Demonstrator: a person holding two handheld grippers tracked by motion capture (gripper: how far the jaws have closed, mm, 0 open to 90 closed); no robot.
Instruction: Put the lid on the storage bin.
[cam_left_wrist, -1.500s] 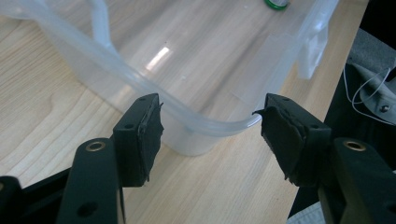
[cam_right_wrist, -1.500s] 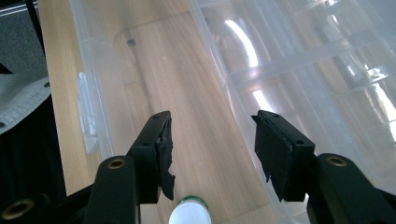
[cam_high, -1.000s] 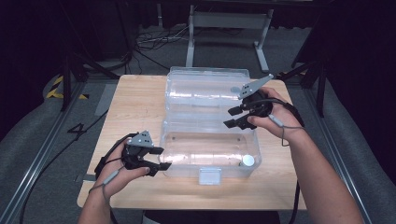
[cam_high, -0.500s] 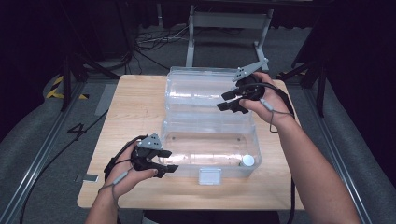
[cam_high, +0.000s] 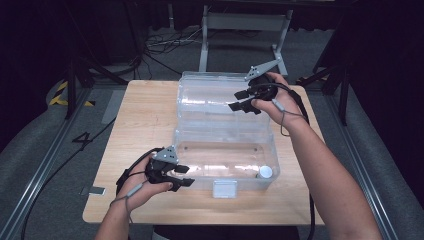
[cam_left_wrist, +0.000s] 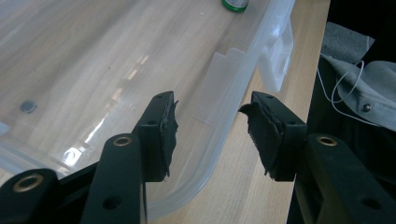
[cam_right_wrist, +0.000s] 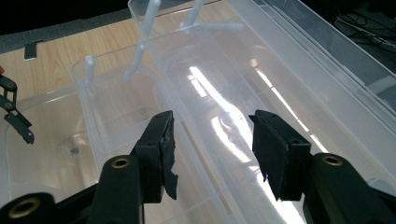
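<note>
Both grippers spread and empty at an open clear storage box, its lid not yet taken hold of.

The left gripper (cam_high: 181, 176), jaws apart with nothing between them, sits at the near left corner of the clear plastic box (cam_high: 200, 175); in the left gripper view the box's front rim (cam_left_wrist: 224, 116) runs between the spread jaws without either pad touching it. The right gripper (cam_high: 240, 100), also spread and empty, hovers over the right end of the lid (cam_high: 210, 97), which lies folded back flat on the far half of the wooden table (cam_high: 140, 130). A small white-capped bottle (cam_high: 265, 172) stands in the box's near right corner, beside the front latch (cam_high: 224, 189). By my reading the work is closing the box: the hands are placed, but gripping the lid, swinging it over and latching all remain.
</note>
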